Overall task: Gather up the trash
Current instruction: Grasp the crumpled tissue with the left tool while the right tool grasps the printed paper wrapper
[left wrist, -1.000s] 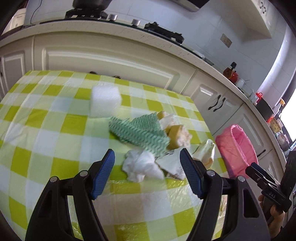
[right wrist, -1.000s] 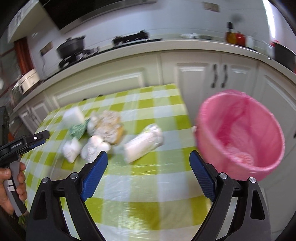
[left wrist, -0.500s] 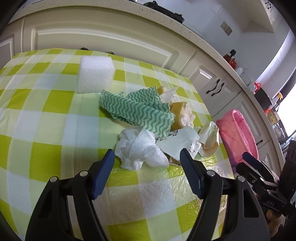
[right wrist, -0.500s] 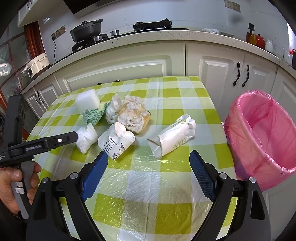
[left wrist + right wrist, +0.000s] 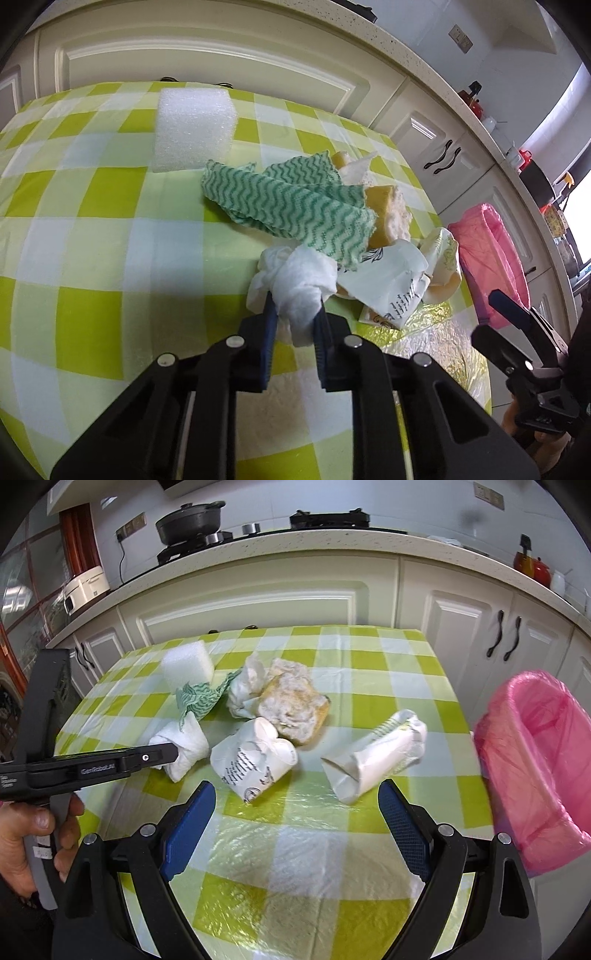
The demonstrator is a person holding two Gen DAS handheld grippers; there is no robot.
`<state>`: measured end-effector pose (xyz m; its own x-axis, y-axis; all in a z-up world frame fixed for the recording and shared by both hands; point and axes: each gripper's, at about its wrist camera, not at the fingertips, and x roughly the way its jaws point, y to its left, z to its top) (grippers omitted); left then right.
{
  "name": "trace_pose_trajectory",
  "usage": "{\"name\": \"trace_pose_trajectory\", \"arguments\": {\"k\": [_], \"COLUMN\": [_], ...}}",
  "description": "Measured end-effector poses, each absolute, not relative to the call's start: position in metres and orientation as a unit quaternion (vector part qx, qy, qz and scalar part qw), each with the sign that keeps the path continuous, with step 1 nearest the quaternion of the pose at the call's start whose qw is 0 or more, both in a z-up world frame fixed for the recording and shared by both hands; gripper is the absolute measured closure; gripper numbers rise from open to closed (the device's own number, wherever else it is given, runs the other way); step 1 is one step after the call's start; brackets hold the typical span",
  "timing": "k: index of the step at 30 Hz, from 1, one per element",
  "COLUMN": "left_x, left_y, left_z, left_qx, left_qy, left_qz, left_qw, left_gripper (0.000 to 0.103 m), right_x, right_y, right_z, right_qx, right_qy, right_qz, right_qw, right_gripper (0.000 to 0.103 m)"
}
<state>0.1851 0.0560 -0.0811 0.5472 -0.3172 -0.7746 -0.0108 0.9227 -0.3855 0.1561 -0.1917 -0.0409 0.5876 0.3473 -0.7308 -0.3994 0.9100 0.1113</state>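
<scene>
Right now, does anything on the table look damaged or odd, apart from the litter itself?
Mostly expected litter. The yellow sponge is torn and ragged on top, and the paper cup lies crushed on its side. The left claw is closing on a crumpled tissue. Nothing spilled.

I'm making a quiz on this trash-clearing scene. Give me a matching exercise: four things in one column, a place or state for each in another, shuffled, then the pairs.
Things
1. crumpled white tissue wad
2. pink-lined trash bin
3. white foam block
4. right gripper

Places or states
A. beyond the table's right edge
B. jaws wide apart, nothing between them
C. at the table's far side, beside the green wavy-striped cloth
D. between the closing jaws of the left gripper

Pairs: 1-D, 2-A, 3-C, 4-B
</scene>
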Motion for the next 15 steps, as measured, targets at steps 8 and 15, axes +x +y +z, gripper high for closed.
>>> {"name": "trace_pose_trajectory", "arguments": {"k": [8, 15], "left_x": [0.173, 0.164], "left_y": [0.064, 0.071], "left_z": [-0.069, -0.053], "left_qx": [-0.177, -0.179], "left_qy": [0.454, 0.437], "left_qz": [-0.087, -0.091], "left_qw": [0.869, 0.877], "left_gripper": [0.089, 0.089], "right_x": [0.17, 0.178], "right_y": [-0.156, -0.132], "right_z": [-0.056, -0.073], "right_qx": [-0.069, -0.123], "right_qy": [0.41, 0.412], "right_qz": [0.206, 0.193], "right_qw": [0.886, 0.882], "right_gripper": [0.018, 0.024]}}
